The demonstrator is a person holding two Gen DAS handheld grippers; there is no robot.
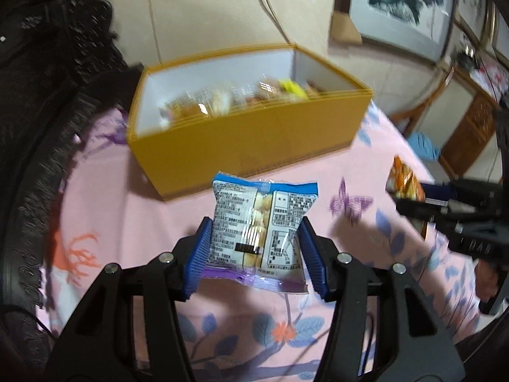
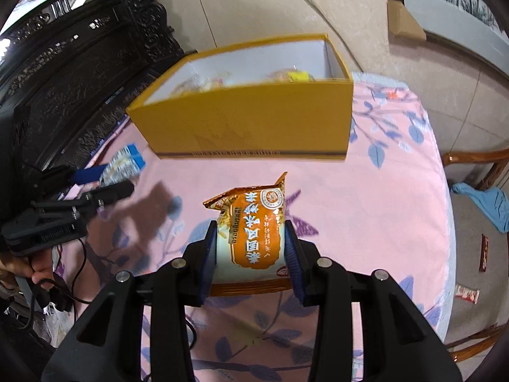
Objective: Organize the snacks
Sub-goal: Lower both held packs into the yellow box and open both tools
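Note:
My left gripper point(image 1: 256, 251) is shut on a blue and white snack packet point(image 1: 259, 226), held above the pink flowered tablecloth point(image 1: 127, 222). My right gripper point(image 2: 249, 254) is shut on an orange snack packet point(image 2: 254, 232), also held above the cloth. An open yellow box point(image 1: 241, 146) with white inner walls stands ahead of both grippers; it also shows in the right wrist view point(image 2: 254, 121). Several wrapped snacks point(image 1: 222, 98) lie inside it. The right gripper with its orange packet point(image 1: 404, 178) shows at the right of the left wrist view. The left gripper with its blue packet point(image 2: 122, 164) shows at the left of the right wrist view.
Dark carved wooden furniture point(image 2: 79, 63) stands left of the table. A wooden chair with a blue cloth point(image 2: 483, 200) is on the right. Two small wrappers point(image 2: 466, 294) lie on the floor. Framed pictures point(image 1: 407, 3) lean against the wall behind.

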